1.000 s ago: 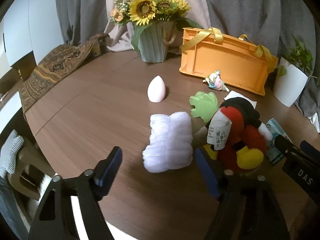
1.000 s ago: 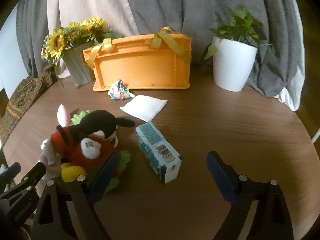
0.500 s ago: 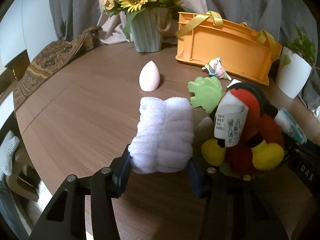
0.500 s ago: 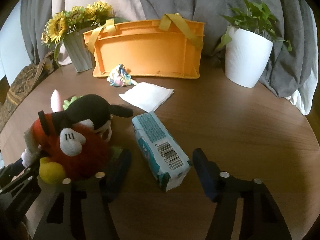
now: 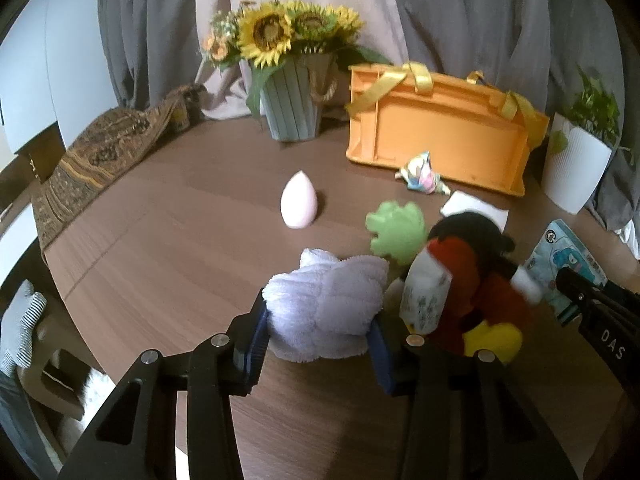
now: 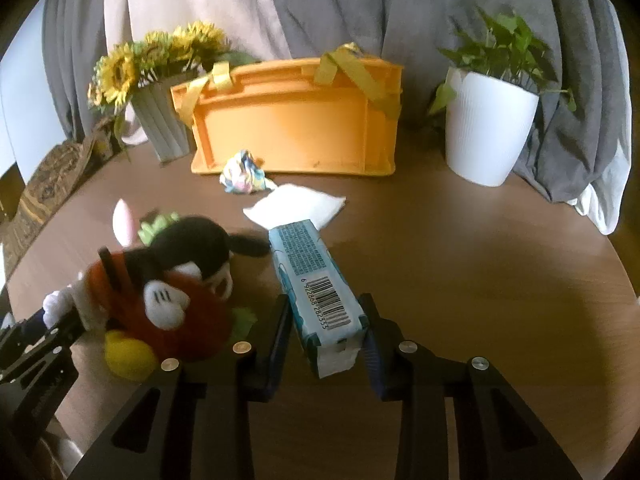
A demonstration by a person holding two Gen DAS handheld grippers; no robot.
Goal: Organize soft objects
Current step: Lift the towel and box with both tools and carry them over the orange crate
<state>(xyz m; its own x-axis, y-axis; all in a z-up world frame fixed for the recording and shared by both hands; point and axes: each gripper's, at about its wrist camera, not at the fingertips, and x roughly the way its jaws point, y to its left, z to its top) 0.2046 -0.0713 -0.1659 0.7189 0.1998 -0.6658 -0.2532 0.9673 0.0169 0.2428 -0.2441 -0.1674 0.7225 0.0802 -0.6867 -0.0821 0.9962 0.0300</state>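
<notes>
The lavender towel (image 5: 326, 312), bunched between the pads of the left tongs (image 5: 320, 346), is pinched at its near end; it is judged light and compressible. The tissue pack (image 6: 320, 296) is clamped at its near end in the right tongs (image 6: 326, 344), its film judged slippery. Ahead of both tongs on the brown wooden surface (image 6: 480, 264) stands the orange crate (image 6: 292, 124) before grey curtains (image 6: 420, 4).

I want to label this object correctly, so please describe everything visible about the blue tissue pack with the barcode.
The blue rectangular soft tissue pack is wrapped in glossy plastic film, with white text panels and a black barcode on its upper face and a crumpled white sealed end facing the camera. It lies lengthwise on the brown wooden table, its near end between the right gripper fingers, which press both sides. Its far end reaches the white folded cloth.
</notes>
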